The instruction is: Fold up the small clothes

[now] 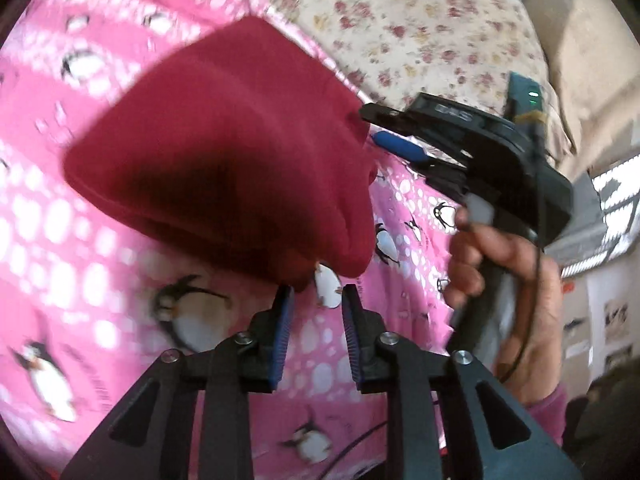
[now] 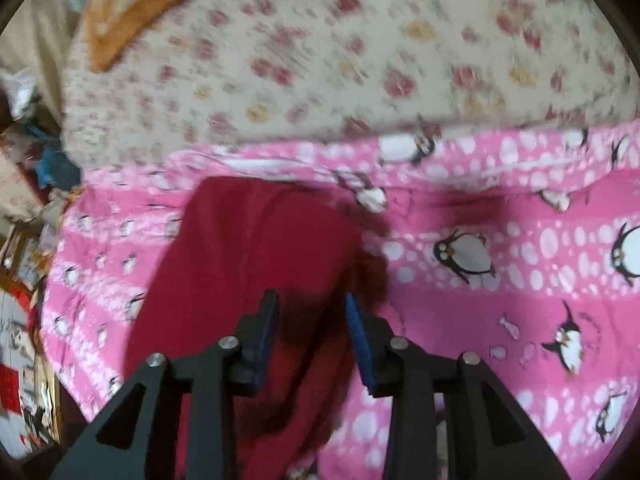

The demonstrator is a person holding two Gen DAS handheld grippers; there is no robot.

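Note:
A small dark red garment lies folded on a pink penguin-print blanket. My left gripper is open, its fingertips just below the garment's near edge, not holding it. In the left wrist view the right gripper shows from the side at the garment's right edge, held by a hand. In the right wrist view the garment lies under my right gripper, which is open, the cloth showing between its blue pads.
A cream floral bedsheet lies beyond the pink blanket. An orange cushion sits at the far left. Clutter and boxes stand past the bed's left edge.

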